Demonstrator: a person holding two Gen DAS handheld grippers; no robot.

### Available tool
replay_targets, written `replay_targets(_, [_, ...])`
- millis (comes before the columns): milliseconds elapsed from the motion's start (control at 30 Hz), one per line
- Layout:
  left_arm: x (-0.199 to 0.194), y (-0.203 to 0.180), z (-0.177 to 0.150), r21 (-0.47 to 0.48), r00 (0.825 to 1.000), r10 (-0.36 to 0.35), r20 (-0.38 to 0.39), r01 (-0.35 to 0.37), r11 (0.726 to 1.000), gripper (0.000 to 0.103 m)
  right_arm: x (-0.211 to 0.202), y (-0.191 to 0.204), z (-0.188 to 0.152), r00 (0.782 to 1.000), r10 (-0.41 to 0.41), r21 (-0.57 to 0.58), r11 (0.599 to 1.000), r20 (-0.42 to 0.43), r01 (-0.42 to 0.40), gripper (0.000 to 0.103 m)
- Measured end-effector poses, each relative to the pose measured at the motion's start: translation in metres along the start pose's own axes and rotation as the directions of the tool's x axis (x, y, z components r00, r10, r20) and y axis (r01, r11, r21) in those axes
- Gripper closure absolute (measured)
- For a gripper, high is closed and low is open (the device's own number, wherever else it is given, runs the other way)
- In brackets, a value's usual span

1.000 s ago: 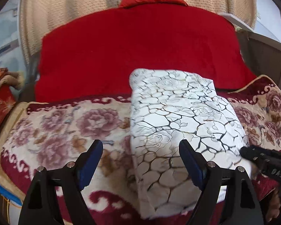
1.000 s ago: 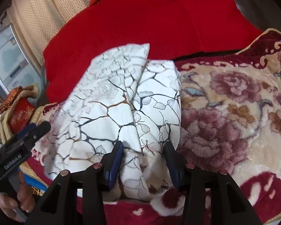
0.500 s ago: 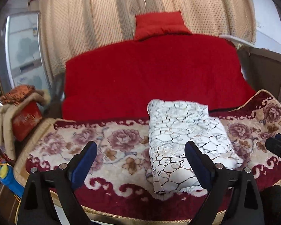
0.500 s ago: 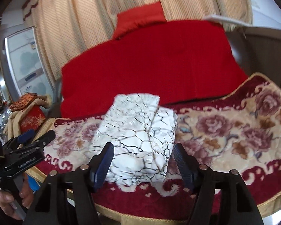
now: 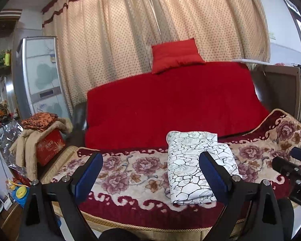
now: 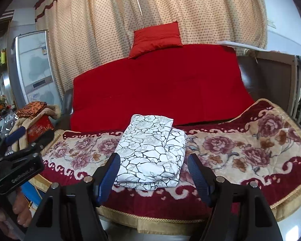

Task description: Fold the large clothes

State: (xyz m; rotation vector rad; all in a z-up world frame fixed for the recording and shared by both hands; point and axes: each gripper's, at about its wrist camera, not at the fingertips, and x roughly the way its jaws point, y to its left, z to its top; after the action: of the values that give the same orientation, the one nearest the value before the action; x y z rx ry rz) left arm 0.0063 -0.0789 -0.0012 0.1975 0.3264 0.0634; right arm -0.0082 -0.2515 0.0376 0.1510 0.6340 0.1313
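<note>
Item: folded white garment (image 6: 150, 152), black vein print, lay in a compact bundle on the flowered blanket (image 6: 240, 150), near its front edge, before the red sofa back (image 6: 156, 84); touched by neither tool. Left gripper (image 5: 150, 172): jaws wide apart, holding nothing, clear of the cloth. Right gripper (image 6: 153, 172): likewise spread and empty. Risks, as judged: upper layer sat askew on the lower, so a nudge could slide it off; the bundle's nearness to the edge could let it slip floorward.
</note>
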Motion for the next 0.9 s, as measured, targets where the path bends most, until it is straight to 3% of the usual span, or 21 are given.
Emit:
replay_targets(533, [-0.06, 0.01, 0.012, -0.006, 0.997, 0.004, 0.077, -0.003, 1.0, 0.006, -0.048, 0.025, 0.007, 0.998, 0.041, -0.016, 0.999, 0.052, -0.04, 0.03])
replay_targets(900, [-0.076, 0.016, 0.015, -0.011, 0.994, 0.021, 0.104, -0.02, 1.0, 0.006, -0.067, 0.025, 0.011, 0.996, -0.014, -0.011, 1.0, 0.093, 0.015, 0.03])
